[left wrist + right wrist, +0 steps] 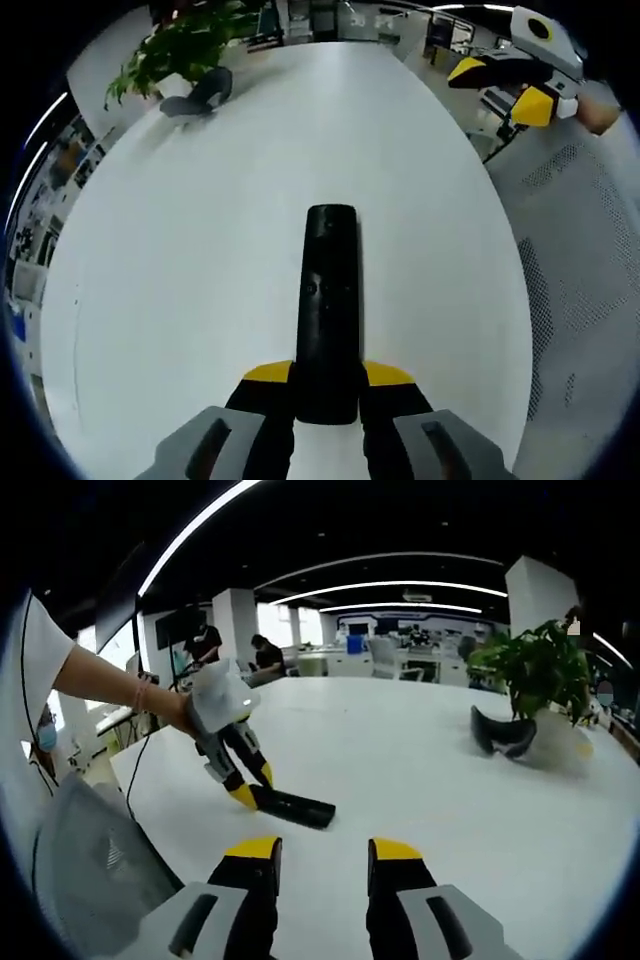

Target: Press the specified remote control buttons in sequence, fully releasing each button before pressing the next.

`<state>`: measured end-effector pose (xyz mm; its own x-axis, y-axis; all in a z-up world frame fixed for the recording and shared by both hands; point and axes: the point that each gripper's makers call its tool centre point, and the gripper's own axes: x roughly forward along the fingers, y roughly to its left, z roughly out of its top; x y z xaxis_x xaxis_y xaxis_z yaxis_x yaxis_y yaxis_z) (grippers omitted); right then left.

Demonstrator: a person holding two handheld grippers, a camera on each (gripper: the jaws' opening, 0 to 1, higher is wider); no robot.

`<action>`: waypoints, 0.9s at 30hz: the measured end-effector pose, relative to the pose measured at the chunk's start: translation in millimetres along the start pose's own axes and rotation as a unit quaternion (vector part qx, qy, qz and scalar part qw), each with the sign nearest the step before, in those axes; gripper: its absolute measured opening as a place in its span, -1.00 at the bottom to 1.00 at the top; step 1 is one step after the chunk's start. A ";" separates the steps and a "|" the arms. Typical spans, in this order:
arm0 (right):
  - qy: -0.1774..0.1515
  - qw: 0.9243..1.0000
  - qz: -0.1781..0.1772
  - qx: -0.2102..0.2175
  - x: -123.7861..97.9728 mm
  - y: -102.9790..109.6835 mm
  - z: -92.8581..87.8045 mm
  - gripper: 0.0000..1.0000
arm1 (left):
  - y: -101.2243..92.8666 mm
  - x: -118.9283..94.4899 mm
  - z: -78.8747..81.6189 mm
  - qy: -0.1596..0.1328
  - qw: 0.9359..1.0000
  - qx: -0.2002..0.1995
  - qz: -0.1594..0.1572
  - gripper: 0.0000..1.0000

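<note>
A long black remote control (329, 310) lies flat on the white table (200, 250), pointing away from me, with small buttons near its middle. My left gripper (328, 375) is shut on the remote's near end, a yellow-tipped finger on each side. In the right gripper view the same remote (292, 806) lies on the table with the left gripper (243, 772) clamped on its end, held by a person's hand. My right gripper (325, 852) hovers open above the table, short of the remote, nothing between its fingers. It also appears at the upper right of the left gripper view (510, 90).
A potted green plant (180, 50) and a dark curved object (198, 92) stand at the far end of the table; both appear again in the right gripper view (535, 670). A grey mesh chair (580, 260) sits beside the table. People sit at desks in the background (265, 658).
</note>
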<state>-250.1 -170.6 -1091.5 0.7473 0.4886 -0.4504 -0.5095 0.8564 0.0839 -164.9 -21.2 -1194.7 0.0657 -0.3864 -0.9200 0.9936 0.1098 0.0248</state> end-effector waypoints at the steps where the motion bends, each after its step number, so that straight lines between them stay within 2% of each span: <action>1: 0.002 1.000 0.000 -0.001 0.1 0.1 -0.6 -0.37 | -1.3 0.0 0.0 0.002 1.000 -0.001 0.000 -0.53; 9: 0.007 1.000 0.004 -0.005 0.8 1.9 -1.8 -0.37 | -13.8 -0.4 -1.4 0.025 1.000 0.001 0.001 -0.53; 15: 0.014 1.000 0.009 -0.010 1.8 4.4 -4.1 -0.37 | -27.1 -1.4 -3.8 0.038 0.999 0.018 -0.002 -0.53; 27: 0.016 1.000 0.012 -0.013 2.2 5.8 -4.7 -0.37 | -44.1 -3.4 -6.8 0.037 0.999 0.015 -0.001 -0.53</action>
<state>-253.4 -165.4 -1096.2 0.7202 0.5035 -0.4773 -0.5387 0.8394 0.0727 -209.6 -18.6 -1195.3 0.0570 -0.3172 -0.9467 0.9962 0.0807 0.0329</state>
